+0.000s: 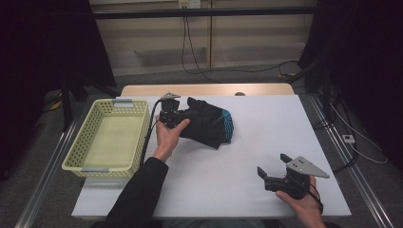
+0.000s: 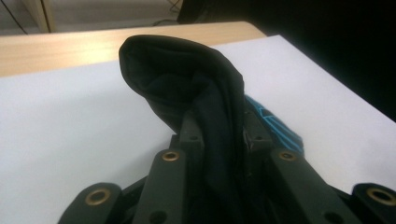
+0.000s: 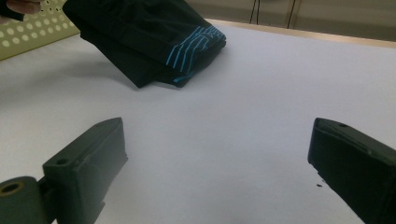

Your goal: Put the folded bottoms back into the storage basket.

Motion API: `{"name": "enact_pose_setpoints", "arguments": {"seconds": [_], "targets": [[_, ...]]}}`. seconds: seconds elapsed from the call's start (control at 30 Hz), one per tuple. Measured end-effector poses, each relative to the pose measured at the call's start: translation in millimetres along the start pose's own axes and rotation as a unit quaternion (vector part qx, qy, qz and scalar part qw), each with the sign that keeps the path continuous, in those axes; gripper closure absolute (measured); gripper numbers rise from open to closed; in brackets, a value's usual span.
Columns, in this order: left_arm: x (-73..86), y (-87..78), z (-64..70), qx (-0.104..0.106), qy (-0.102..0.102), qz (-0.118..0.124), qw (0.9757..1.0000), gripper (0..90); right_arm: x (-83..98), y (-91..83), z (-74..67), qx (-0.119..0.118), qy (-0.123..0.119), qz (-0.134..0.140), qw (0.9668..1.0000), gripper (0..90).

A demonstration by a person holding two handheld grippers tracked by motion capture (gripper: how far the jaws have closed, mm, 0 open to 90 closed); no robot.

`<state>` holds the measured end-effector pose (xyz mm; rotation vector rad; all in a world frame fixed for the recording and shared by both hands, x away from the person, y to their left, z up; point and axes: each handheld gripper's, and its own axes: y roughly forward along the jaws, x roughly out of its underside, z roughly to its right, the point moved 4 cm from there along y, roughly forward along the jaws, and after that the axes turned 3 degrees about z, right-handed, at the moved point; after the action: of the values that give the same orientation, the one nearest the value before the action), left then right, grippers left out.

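Note:
A folded black garment (image 1: 209, 122) with blue stripes lies at the back middle of the white table, its left end lifted. My left gripper (image 1: 177, 114) is shut on that end. In the left gripper view the black cloth (image 2: 196, 84) bulges up between the jaws, with blue stripes (image 2: 275, 126) to the right. From the right gripper view, the garment (image 3: 154, 42) hangs tilted, its striped corner touching the table. My right gripper (image 1: 273, 168) rests open near the front right, nothing between its fingers (image 3: 88, 163).
A pale yellow plastic basket (image 1: 81, 147) stands at the table's left edge, beside the left hand. A wooden tabletop strip (image 1: 204, 89) runs along the back. Cables trail on the floor beyond.

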<state>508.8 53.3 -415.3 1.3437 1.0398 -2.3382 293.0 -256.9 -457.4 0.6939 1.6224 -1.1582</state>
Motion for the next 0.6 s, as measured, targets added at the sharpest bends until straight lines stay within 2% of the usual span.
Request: {"name": "enact_pose_setpoints", "arguments": {"seconds": [0.3, 0.6], "targets": [[-5.6, -7.8, 8.4, 0.007, 0.015, 0.008, 0.9998, 75.8, 0.0, -0.2, 0.3, 0.0, 0.001, 0.0, 1.0, 4.1], [-13.8, -16.9, 15.8, 0.0, 0.04, 0.011, 0.9991, 75.8, 0.0, -0.2, 0.5, 0.0, 0.002, 0.0, 1.0, 4.1]]}}
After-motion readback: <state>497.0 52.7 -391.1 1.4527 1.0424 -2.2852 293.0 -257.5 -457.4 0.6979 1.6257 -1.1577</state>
